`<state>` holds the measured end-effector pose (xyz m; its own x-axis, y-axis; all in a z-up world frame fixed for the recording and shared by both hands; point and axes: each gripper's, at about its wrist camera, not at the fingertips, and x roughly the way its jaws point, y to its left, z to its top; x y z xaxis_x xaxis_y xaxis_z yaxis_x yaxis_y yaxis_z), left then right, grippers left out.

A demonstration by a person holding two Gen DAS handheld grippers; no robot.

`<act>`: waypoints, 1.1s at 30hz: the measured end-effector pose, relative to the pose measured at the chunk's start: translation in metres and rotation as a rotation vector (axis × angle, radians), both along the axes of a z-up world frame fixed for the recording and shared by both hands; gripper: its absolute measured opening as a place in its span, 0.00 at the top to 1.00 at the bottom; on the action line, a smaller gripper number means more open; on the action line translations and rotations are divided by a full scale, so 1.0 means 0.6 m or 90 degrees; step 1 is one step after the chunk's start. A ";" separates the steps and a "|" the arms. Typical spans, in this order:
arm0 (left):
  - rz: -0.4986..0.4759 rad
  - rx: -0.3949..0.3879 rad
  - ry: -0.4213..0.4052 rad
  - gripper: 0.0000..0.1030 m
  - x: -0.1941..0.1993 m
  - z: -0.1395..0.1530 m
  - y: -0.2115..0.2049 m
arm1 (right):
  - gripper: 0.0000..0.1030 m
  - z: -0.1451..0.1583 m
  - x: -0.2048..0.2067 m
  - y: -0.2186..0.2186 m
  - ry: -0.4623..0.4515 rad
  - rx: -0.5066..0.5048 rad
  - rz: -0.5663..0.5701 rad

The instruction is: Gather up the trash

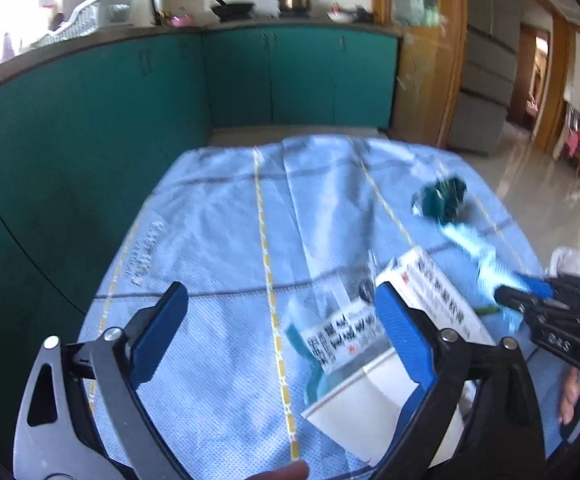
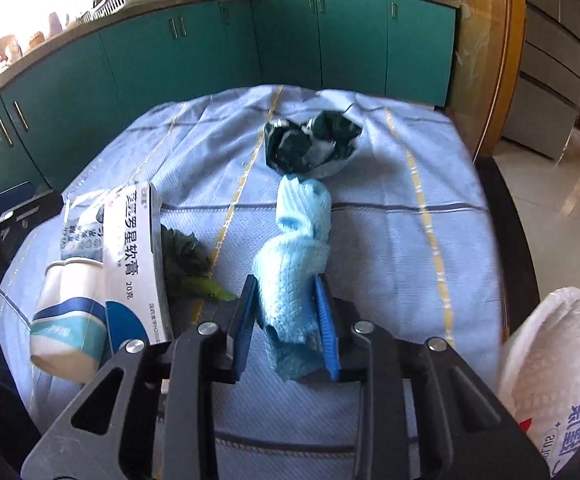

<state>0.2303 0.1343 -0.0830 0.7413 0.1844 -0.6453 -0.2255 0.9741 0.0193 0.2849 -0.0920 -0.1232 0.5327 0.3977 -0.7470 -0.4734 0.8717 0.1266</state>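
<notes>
Landmark: we take the white medicine box (image 2: pixel 136 264) as reference; it lies on the table (image 2: pixel 390 240), which is covered by a light blue cloth with yellow stripes.
Right tool (image 2: pixel 286 320): we see its blue pads pressed on the near end of a twisted light blue wipe (image 2: pixel 294 248); the jaws stand narrow, clamped on that wipe.
Wipe position: to the right of the medicine box, apart from it, its far end reaching toward a crumpled dark green wrapper (image 2: pixel 312 146).
Wrapper position: beyond and to the right of the medicine box, well apart from it, just past the wipe's far tip.
Left tool (image 1: pixel 282 320): we see its jaws spread wide, nothing gripped; its right finger (image 1: pixel 404 336) stands in front of the medicine box (image 1: pixel 438 296).
Other trash: a white and blue carton (image 2: pixel 68 316) lies touching the left side of the medicine box; a green leafy scrap (image 2: pixel 188 264) lies just beside its right side.
Bag: a white plastic bag (image 2: pixel 554 364) stands far right of the medicine box, off the table edge.
</notes>
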 end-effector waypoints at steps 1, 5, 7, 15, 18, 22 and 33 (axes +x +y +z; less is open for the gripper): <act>0.008 0.001 -0.016 0.03 -0.003 0.006 0.004 | 0.70 0.005 -0.003 -0.006 -0.007 0.005 0.002; 0.046 0.019 -0.089 0.03 -0.018 0.028 0.014 | 0.69 0.018 -0.011 -0.023 -0.022 0.016 0.003; 0.054 0.015 -0.107 0.03 -0.021 0.035 0.018 | 0.57 0.017 -0.011 -0.026 -0.020 0.019 0.002; 0.014 -0.078 -0.108 0.03 -0.017 0.035 0.032 | 0.20 0.006 0.000 0.001 -0.024 -0.011 -0.009; 0.021 -0.063 -0.085 0.03 -0.013 0.027 0.030 | 0.20 -0.005 0.006 0.015 -0.020 -0.027 -0.012; 0.038 -0.062 -0.059 0.03 -0.013 0.018 0.037 | 0.32 -0.014 0.010 0.026 -0.001 -0.013 -0.004; 0.044 -0.070 -0.038 0.03 -0.011 0.010 0.043 | 0.73 -0.004 -0.012 0.017 0.010 -0.015 0.029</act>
